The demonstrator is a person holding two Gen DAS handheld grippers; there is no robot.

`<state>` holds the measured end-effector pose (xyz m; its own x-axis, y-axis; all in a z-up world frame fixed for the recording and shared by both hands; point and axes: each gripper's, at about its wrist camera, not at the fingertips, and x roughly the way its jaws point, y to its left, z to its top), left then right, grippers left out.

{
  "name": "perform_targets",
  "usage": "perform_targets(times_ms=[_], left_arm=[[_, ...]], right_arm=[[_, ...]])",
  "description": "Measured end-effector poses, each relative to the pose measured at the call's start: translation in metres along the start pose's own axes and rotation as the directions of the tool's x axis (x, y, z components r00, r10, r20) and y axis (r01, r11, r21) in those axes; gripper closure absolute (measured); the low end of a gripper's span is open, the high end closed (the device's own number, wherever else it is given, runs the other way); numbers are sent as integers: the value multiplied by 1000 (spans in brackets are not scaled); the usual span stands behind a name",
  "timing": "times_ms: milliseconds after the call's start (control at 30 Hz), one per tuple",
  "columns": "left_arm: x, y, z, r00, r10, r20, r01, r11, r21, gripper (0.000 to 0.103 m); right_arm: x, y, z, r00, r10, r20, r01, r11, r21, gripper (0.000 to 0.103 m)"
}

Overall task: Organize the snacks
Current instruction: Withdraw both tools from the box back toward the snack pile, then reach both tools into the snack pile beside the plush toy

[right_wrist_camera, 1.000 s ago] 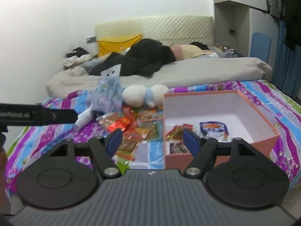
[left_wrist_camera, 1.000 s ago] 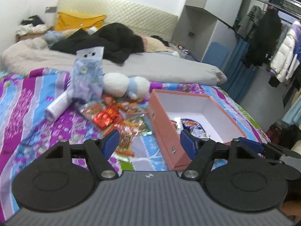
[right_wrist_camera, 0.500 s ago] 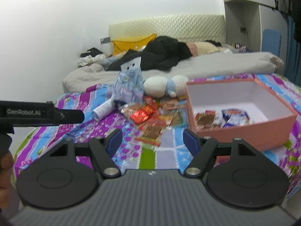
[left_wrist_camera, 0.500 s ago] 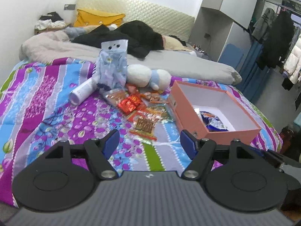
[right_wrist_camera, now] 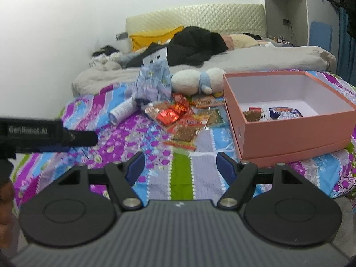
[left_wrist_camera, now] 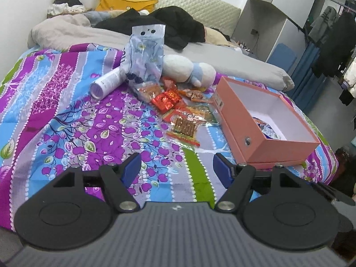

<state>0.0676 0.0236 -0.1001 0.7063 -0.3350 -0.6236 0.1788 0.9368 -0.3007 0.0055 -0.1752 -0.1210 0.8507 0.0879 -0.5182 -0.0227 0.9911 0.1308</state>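
Note:
A pile of snack packets [left_wrist_camera: 180,109] [right_wrist_camera: 182,120] lies on the patterned bedspread, left of an open pink box [left_wrist_camera: 264,120] [right_wrist_camera: 289,131] that holds a few packets [right_wrist_camera: 273,113]. A red foil packet [left_wrist_camera: 165,99] [right_wrist_camera: 170,114] tops the pile, and a tall pale blue bag [left_wrist_camera: 145,53] [right_wrist_camera: 154,77] stands behind it. My left gripper [left_wrist_camera: 176,169] is open and empty, well short of the pile. My right gripper [right_wrist_camera: 180,166] is also open and empty, near the bed's front edge. The left gripper's body [right_wrist_camera: 46,134] shows at the left of the right wrist view.
A white tube [left_wrist_camera: 106,82] lies left of the blue bag and a white plush toy [left_wrist_camera: 189,69] sits behind the pile. Grey duvet, dark clothes and a yellow pillow [left_wrist_camera: 126,1] cover the far bed. Wardrobe and hanging clothes [left_wrist_camera: 333,35] stand at the right.
Both grippers have drawn back from the pile and sunk lower, so snacks and box look smaller and farther. Jaws stayed open and empty.

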Motion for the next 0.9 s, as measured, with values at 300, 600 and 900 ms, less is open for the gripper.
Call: perform_targets(times_ms=[300,600,900], left_arm=[[37,19,8,999,19,-48,-19,1000,-9,25],[84,41,20,996,41,-73,-42,999,-9,24],[145,66,28,994,33,-107,-38,998,-49,24]], right_arm=[[27,6,-10,999,-9,-37,8,1000,-17,34],[59,11,-11,999,-32,-43,30,999,-45,43],[112,18,-1,998,-65,-14,64,997,-48,49]])
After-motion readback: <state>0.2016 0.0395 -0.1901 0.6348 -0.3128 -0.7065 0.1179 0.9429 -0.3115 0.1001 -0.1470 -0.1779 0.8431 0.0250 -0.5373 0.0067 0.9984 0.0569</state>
